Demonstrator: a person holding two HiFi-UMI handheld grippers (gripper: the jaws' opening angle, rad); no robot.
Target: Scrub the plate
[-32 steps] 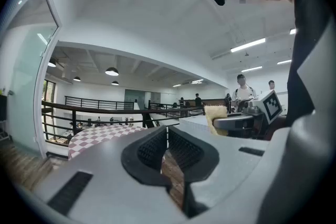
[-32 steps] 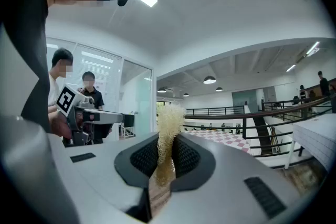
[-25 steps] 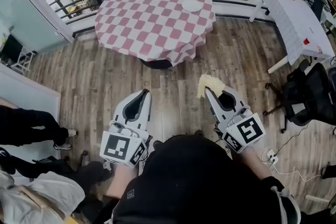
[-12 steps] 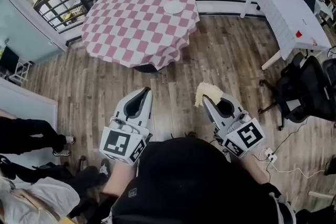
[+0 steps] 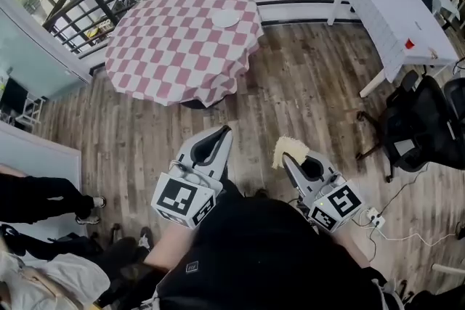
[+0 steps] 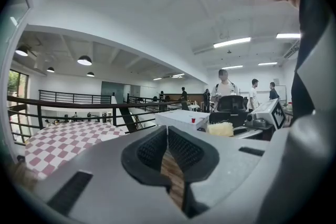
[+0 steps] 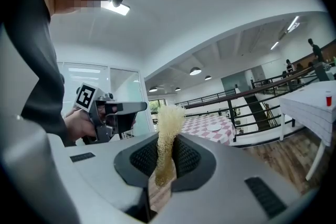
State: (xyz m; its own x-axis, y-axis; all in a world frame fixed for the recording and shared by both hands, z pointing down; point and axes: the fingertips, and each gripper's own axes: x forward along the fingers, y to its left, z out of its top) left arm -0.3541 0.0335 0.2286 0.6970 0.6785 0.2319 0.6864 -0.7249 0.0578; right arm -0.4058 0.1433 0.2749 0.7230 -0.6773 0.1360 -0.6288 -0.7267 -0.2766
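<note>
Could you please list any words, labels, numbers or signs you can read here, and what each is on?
None can be read in any view.
Cubes on the left claw and right claw: square black-and-white markers only, no letters.
Red cup on the white table: too small to tell.

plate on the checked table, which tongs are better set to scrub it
Right. The right tongs grip the yellow scrubber; the left tongs are shut and empty. The plate lies well ahead of both on the checked table, so reach hardly decides it.
</note>
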